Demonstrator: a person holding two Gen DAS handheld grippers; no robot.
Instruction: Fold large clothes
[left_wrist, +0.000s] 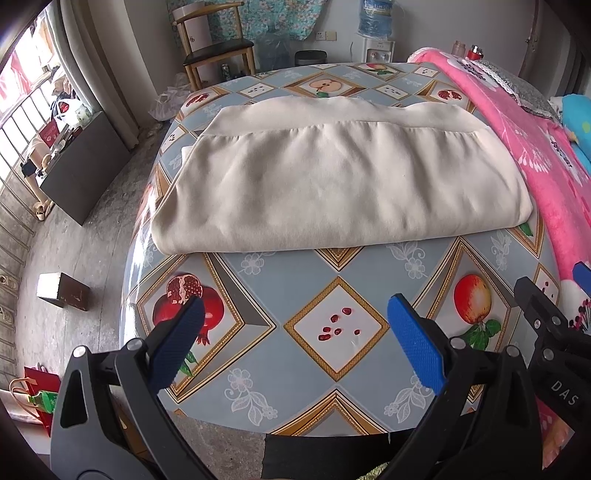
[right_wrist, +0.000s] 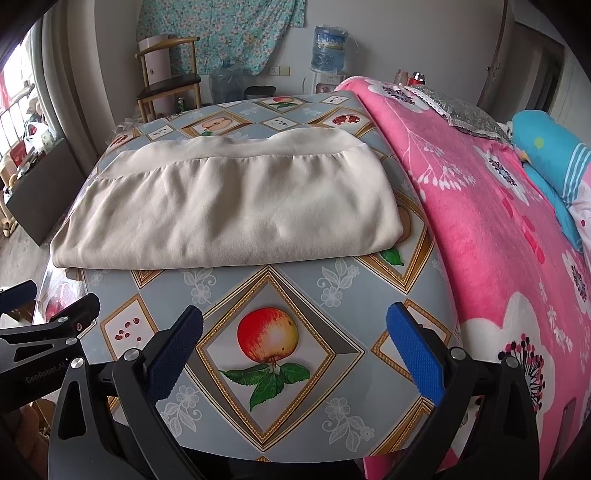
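A cream garment (left_wrist: 332, 177) lies folded into a thick rectangle on the fruit-patterned table (left_wrist: 332, 332), its hem band along the far side. In the right wrist view the same cream garment (right_wrist: 221, 206) rests on the far half of the table (right_wrist: 273, 295). My left gripper (left_wrist: 295, 314) hangs open above the table's near edge, well short of the cloth, with nothing between its blue pads. My right gripper (right_wrist: 293, 325) is open too, over an apple print, nothing held. Each gripper shows at the edge of the other's view.
A pink flowered blanket (right_wrist: 480, 221) covers the table's right side, with a blue pillow (right_wrist: 550, 158) beyond. A wooden chair (left_wrist: 214, 48), water bottles (left_wrist: 375, 18) and a dispenser stand at the far wall. A dark cabinet (left_wrist: 81, 166) and a small box (left_wrist: 62, 290) occupy the floor left.
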